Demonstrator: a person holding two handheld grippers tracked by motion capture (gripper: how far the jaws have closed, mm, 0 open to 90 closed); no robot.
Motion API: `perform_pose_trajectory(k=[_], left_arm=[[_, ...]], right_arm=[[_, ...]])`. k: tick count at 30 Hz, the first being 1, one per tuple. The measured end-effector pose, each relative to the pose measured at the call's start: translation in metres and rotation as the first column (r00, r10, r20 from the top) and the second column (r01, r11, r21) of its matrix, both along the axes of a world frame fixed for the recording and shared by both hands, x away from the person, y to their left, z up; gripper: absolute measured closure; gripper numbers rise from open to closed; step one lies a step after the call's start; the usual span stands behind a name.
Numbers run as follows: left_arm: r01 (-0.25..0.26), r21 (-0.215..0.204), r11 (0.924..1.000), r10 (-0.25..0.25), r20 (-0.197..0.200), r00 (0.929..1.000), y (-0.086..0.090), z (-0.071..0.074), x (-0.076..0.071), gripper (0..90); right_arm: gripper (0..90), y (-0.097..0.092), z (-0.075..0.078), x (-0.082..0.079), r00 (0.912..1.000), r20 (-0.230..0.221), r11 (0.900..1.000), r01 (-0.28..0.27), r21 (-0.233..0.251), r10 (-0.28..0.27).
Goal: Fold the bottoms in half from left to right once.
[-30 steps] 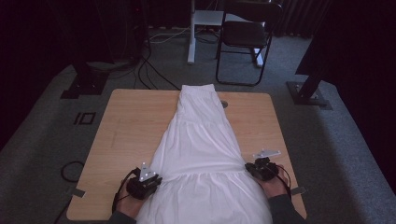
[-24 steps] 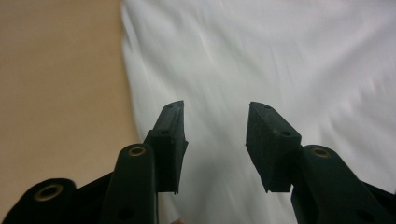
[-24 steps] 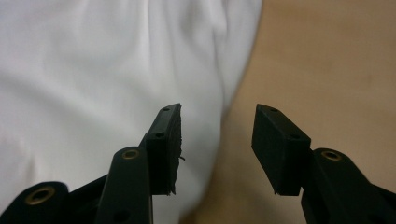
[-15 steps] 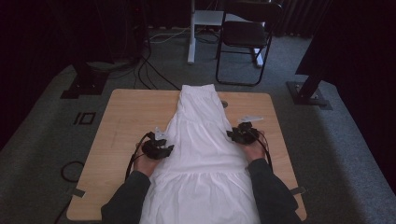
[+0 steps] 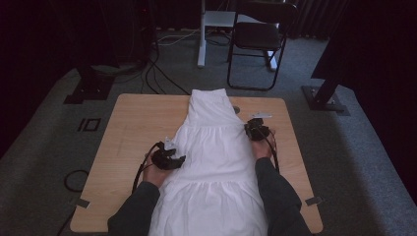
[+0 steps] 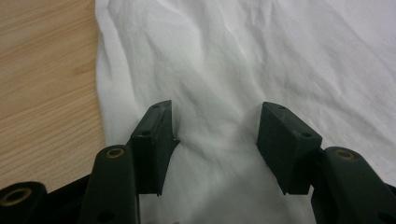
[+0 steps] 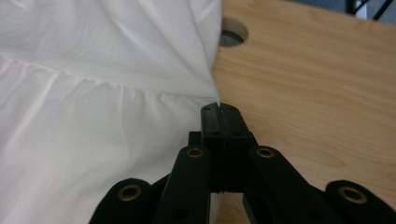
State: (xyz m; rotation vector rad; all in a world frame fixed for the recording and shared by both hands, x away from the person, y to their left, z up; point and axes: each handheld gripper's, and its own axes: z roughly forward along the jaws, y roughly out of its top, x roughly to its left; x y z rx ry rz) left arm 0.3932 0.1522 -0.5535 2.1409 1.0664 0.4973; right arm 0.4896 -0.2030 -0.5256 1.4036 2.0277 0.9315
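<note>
White cotton garment (image 5: 212, 167), a tiered dress or skirt, lies flat along the middle of the wooden table (image 5: 133, 128), its narrow end toward the far edge and its wide hem running off the near edge between the person's sleeves. Left gripper (image 5: 173, 160) rests at the garment's left border; in the left gripper view its jaws stand roughly half apart, having just been opening, with cloth lying loose between them and neither pad pressing on it, so nothing is held there. Right gripper (image 5: 256, 131) sits at the opposite border, farther up the table. In the right gripper view its jaws are pressed fully together, having just been closing, with the tip meeting the fabric's edge at a gathered seam; a thin pinch of cloth appears caught, though the bite is slight. Judgement: opposed stations on either border suit a fold or straightening of the garment.
</note>
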Motion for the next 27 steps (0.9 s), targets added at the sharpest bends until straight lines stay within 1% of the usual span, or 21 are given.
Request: perform_pose_trajectory(k=[1,2,3,4,5,6,7,8,9,11,12,15,18,21,22,23,24,25,26,27], left_arm=[[0.0,0.0,1.0,0.0,0.0,1.0,0.0,0.0,0.0,45.6],[0.0,-0.004,1.0,0.0,0.003,1.0,0.0,-0.001,0.0,45.6],[0.003,-0.006,1.0,-0.003,0.007,1.0,0.001,-0.001,-0.001,45.7],[0.003,-0.006,1.0,-0.003,0.007,1.0,0.001,-0.001,-0.001,45.8],[0.006,-0.004,1.0,-0.006,0.008,0.9999,0.001,-0.001,-0.002,45.8],[0.011,-0.003,0.9999,-0.011,0.007,0.9999,0.001,-0.001,-0.003,48.5],[0.014,-0.003,0.9999,-0.014,0.005,0.9999,0.001,0.0,-0.005,50.6],[0.02,-0.002,0.9998,-0.02,0.003,0.9998,0.002,0.0,-0.007,52.2],[0.028,-0.001,0.9996,-0.028,0.001,0.9996,0.003,0.0,-0.01,53.3],[0.04,-0.001,0.9992,-0.04,0.001,0.9992,0.005,0.0,-0.018,54.4],[0.045,-0.003,0.999,-0.045,0.003,0.999,0.006,-0.001,-0.024,54.9],[0.061,-0.01,0.9981,-0.061,0.005,0.9981,0.009,-0.002,-0.046,55.0],[0.094,-0.013,0.9955,-0.094,0.011,0.9955,0.008,-0.004,-0.075,54.9],[0.128,-0.017,0.9917,-0.127,0.016,0.9917,0.008,-0.006,-0.106,54.9],[0.128,-0.017,0.9917,-0.127,0.016,0.9917,0.008,-0.006,-0.106,54.9],[0.128,-0.017,0.9917,-0.127,0.016,0.9917,0.008,-0.006,-0.106,54.9],[0.145,-0.016,0.9893,-0.145,0.017,0.9893,0.009,-0.007,-0.122,54.9],[0.152,-0.02,0.9882,-0.151,0.013,0.9884,0.009,-0.007,-0.13,54.9],[0.163,-0.012,0.9866,-0.163,0.004,0.9866,0.01,-0.006,-0.134,54.9],[0.178,-0.007,0.984,-0.178,-0.009,0.984,0.01,-0.005,-0.136,54.8]], right_arm=[[89.4,0.0,0.0,0.0,1.0,0.0,1.0,0.0,0.0,0.0],[89.3,0.0,-0.004,0.001,0.9999,-0.016,1.0,-0.001,-0.009,0.001],[85.2,0.002,-0.013,0.0,0.9988,-0.038,0.9994,-0.031,0.016,0.032],[85.2,0.002,-0.013,0.0,0.9988,-0.038,0.9994,-0.031,0.016,0.032],[83.6,0.002,-0.016,0.0,0.997,-0.053,0.9979,-0.054,0.036,0.056],[84.0,0.008,-0.027,-0.003,0.9926,-0.074,0.9954,-0.096,0.006,0.096],[84.6,0.008,-0.028,-0.005,0.9926,-0.066,0.9948,-0.101,0.011,0.102],[84.8,0.008,-0.027,-0.007,0.992,-0.076,0.9949,-0.099,0.018,0.1],[84.9,0.008,-0.026,-0.01,0.991,-0.084,0.9946,-0.104,0.01,0.104],[85.0,0.008,-0.025,-0.019,0.9893,-0.083,0.9921,-0.123,-0.029,0.12],[85.3,0.007,-0.025,-0.025,0.9886,-0.083,0.9909,-0.129,-0.037,0.126],[85.9,-0.001,-0.027,-0.05,0.9861,-0.085,0.9888,-0.146,-0.03,0.143],[86.0,-0.011,-0.028,-0.081,0.9831,-0.079,0.9851,-0.168,-0.035,0.165],[86.0,-0.018,-0.029,-0.115,0.9794,-0.084,0.9818,-0.187,-0.035,0.183],[86.0,-0.018,-0.029,-0.115,0.9794,-0.084,0.9818,-0.187,-0.035,0.183],[86.0,-0.02,-0.03,-0.126,0.9784,-0.086,0.981,-0.191,-0.033,0.188],[86.0,-0.026,-0.031,-0.146,0.9761,-0.089,0.9795,-0.201,-0.019,0.198],[86.0,-0.026,-0.031,-0.146,0.9761,-0.089,0.9795,-0.201,-0.019,0.198],[85.9,-0.028,-0.032,-0.157,0.9754,-0.088,0.9791,-0.203,-0.006,0.202],[85.9,-0.03,-0.033,-0.164,0.9748,-0.084,0.9783,-0.207,0.0,0.207]])
